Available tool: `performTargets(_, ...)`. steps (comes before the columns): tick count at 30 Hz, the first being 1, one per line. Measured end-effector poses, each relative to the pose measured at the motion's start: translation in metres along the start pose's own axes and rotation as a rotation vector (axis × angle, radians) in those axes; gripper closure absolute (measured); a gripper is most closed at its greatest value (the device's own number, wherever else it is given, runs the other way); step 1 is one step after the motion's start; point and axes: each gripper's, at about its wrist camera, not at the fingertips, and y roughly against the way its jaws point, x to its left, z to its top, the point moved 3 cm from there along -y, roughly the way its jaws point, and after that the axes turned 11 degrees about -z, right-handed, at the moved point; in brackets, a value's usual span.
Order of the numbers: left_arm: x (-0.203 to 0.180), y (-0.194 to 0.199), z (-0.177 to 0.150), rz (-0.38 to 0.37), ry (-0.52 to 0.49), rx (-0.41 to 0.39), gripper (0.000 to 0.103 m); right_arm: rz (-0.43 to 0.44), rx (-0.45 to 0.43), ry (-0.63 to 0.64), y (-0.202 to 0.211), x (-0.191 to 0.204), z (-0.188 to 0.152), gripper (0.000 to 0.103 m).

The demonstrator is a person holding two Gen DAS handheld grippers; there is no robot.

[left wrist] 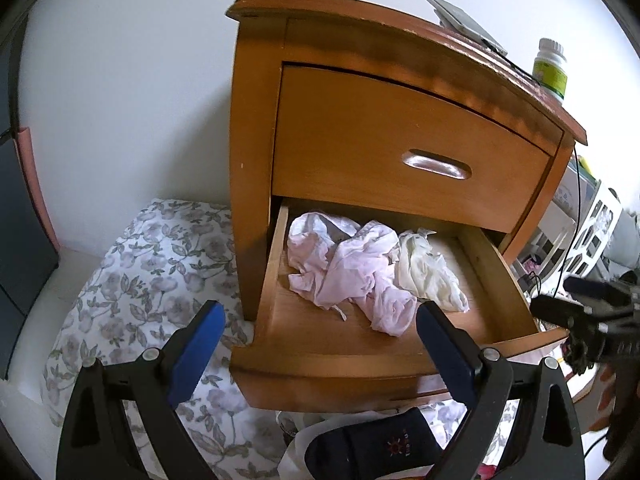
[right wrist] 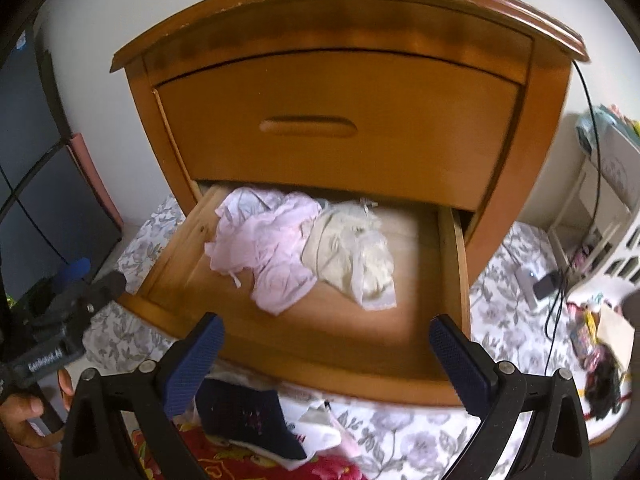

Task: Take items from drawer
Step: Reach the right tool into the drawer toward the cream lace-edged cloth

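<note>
The lower drawer of a wooden nightstand is pulled out. Inside lie a crumpled pink garment and, to its right, a cream garment. My left gripper hovers open over the drawer's front left corner, nothing between its blue pads. My right gripper is open above the drawer's front edge, also empty. Each gripper shows at the edge of the other's view, the right one and the left one, with a hand under it.
A dark navy garment and other clothes lie on the floral bedding below the drawer. The upper drawer is closed. A green-labelled bottle and a flat device sit on top. White shelving and cables stand to the right.
</note>
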Motion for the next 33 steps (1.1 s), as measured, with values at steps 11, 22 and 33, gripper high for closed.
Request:
performTargets(11, 0.005, -0.01, 0.01, -0.025, 0.008, 0.003, 0.007, 0.003, 0.011, 0.026, -0.028, -0.011, 0.037, 0.0)
performTargets(22, 0.009, -0.025, 0.007, -0.018, -0.014, 0.066, 0.006, -0.003, 0.107, 0.258, -0.072, 0.01, 0.049, 0.0)
performTargets(33, 0.015, -0.034, 0.002, -0.009, -0.014, 0.094, 0.006, -0.071, 0.308, 0.392, -0.139, 0.02, 0.025, 0.013)
